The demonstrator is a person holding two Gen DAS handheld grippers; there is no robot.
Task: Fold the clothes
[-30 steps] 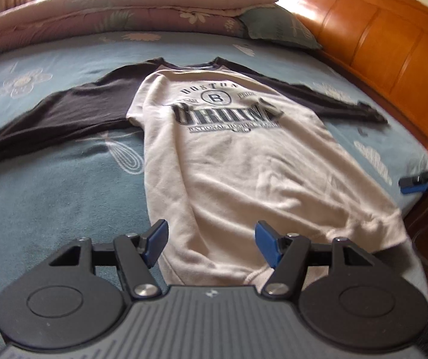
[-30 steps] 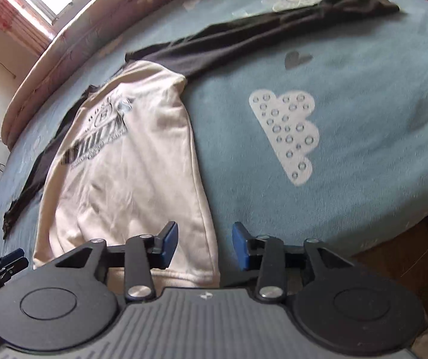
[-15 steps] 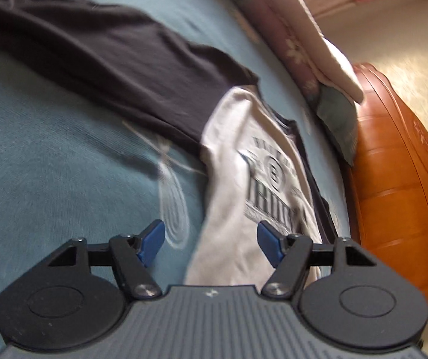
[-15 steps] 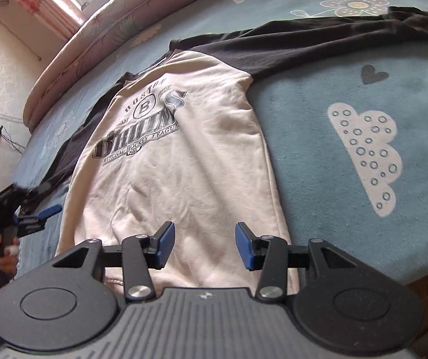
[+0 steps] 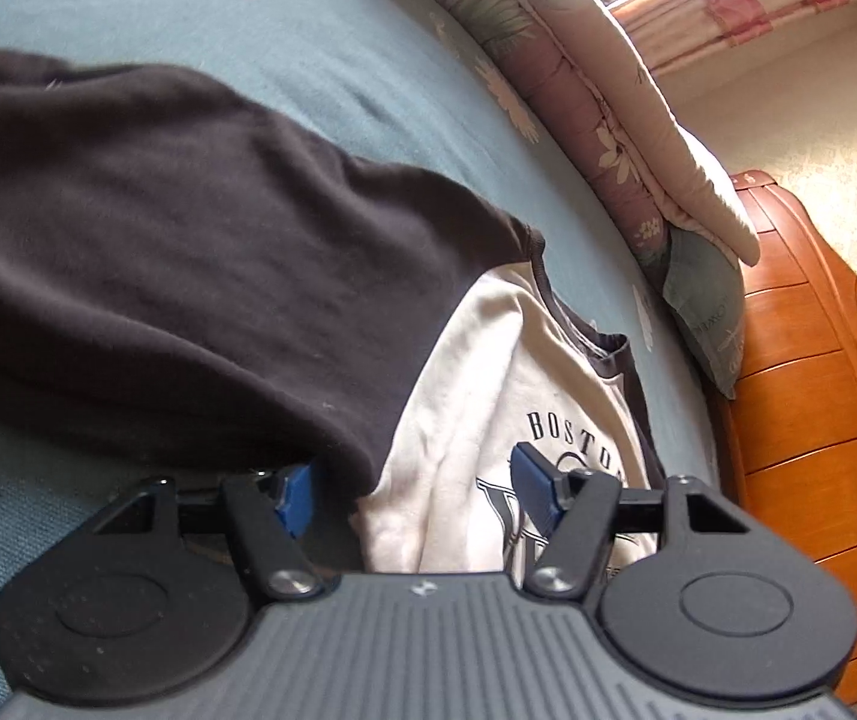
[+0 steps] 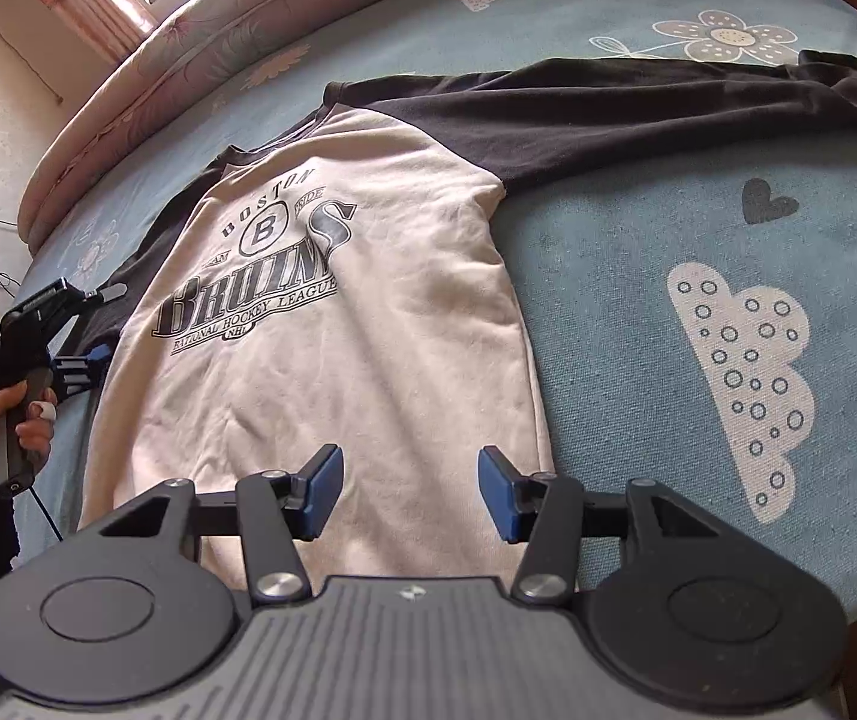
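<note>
1 sweatshirt point(image 6: 332, 324) lies flat, front up, on the blue bedsheet point(image 6: 638, 276); cream body, dark sleeves, "BOSTON BRUINS" print on the chest. All places below are given relative to the sweatshirt.

Right gripper point(image 6: 410, 486): hovers over the hem end of the body, toward the hem's right corner. Jaws spread wide, nothing between the blue pads point(image 6: 323, 489), cream cloth visible through the gap.

Left gripper point(image 5: 413, 495): low at the armpit where the dark sleeve point(image 5: 188, 252) meets the cream body. Jaws spread apart, not pinching. The sleeve's lower edge drapes over the tip of the left-hand pad point(image 5: 295, 501); the other pad sits over the chest print. In the right wrist view the same gripper point(image 6: 89, 360) shows at the sweatshirt's far-left edge, held by a hand point(image 6: 11, 426) around its handle.

Other dark sleeve point(image 6: 668, 114): stretched straight out from the shoulder across the bedsheet, cuff near the flower print point(image 6: 722, 39). White cloud print point(image 6: 740, 378) on the sheet just beside the body's right edge, dark heart print point(image 6: 767, 201) below that sleeve.

Beyond the collar: folded floral quilt point(image 5: 578, 78) along the head of the bed, green pillow point(image 5: 707, 312) under its end, wooden headboard point(image 5: 812, 408) past that.
</note>
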